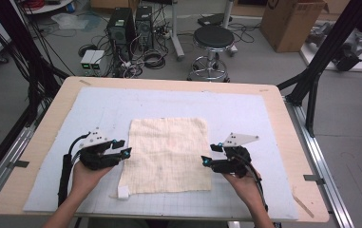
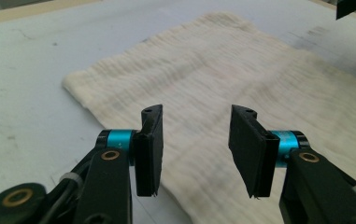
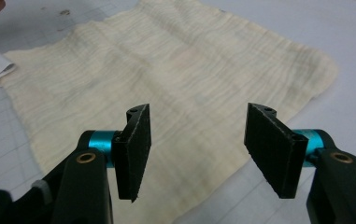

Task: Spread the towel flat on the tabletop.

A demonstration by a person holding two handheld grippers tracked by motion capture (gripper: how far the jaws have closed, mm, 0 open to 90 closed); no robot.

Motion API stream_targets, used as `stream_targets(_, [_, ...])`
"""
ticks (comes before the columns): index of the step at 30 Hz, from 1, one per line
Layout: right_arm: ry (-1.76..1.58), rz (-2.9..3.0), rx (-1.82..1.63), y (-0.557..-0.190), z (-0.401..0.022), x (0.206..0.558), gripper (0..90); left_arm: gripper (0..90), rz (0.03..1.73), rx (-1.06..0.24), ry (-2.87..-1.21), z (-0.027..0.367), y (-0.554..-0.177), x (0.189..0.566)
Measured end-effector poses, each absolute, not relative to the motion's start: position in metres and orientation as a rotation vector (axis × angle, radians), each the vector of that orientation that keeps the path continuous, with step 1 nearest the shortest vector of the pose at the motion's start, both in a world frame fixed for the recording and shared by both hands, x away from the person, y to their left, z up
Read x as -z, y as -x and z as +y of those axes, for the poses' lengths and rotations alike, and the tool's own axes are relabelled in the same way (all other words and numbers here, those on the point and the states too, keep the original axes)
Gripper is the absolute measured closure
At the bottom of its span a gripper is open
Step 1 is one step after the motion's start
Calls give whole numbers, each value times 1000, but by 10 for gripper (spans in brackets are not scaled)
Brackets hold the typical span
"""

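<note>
Cloth, cream, square, waffle-textured (image 1: 168,154): laid flat at frame centre on the pale grey surface (image 1: 245,114). Judged light, limp, non-slip; best pinched at side edges. Left hand-held gripper (image 1: 124,151) and right hand-held gripper (image 1: 207,160): jaws spread, nothing held.

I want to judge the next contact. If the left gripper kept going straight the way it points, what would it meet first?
Most likely the cream cloth: the open left gripper points across its near edge, nothing between the jaws.
</note>
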State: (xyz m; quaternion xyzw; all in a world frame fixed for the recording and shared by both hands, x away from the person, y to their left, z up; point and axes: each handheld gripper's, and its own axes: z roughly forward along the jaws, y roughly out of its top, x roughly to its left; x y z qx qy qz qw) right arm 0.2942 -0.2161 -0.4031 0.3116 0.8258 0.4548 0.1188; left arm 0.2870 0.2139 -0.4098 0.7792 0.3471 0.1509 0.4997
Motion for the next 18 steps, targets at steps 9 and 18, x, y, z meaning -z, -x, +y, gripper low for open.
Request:
stream_targets(9, [-828,2453,-1342,-272,-218,416,354,458,764,-306,-1934,215,-257,425])
stream_targets(18, [-799,2528,-1300,-257,-210,425,455,436,703,-246,-2022,207,-237,438])
